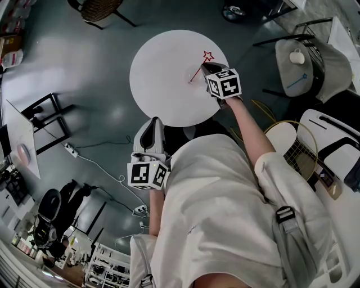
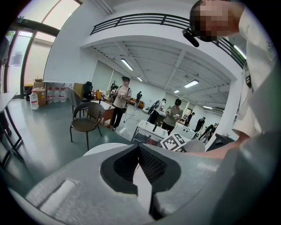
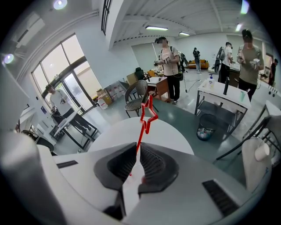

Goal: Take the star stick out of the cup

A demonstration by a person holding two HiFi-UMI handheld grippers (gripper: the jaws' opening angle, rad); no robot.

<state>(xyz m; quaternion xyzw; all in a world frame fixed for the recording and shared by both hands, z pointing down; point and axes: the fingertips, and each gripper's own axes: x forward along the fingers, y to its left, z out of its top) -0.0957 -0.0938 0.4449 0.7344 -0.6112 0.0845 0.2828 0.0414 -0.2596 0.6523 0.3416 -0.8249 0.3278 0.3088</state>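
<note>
A thin red star stick (image 1: 201, 66) slants over the right part of the round white table (image 1: 163, 79), with its star end (image 1: 208, 55) toward the far edge. My right gripper (image 1: 209, 67) is shut on the stick's shaft. In the right gripper view the stick (image 3: 148, 115) rises from between the closed fingertips of that gripper (image 3: 136, 147). Its lower end meets the table at a faint pinkish spot (image 1: 190, 81); I cannot make out a cup there. My left gripper (image 1: 152, 128) hovers at the table's near edge, shut and holding nothing (image 2: 139, 148).
A wicker chair (image 1: 98, 8) stands beyond the table. To the left are a black frame stand (image 1: 48, 112) and a power strip with its cable (image 1: 70, 149) on the floor. A grey chair bearing a white mug (image 1: 297, 56) is at the right. Several people stand in the room.
</note>
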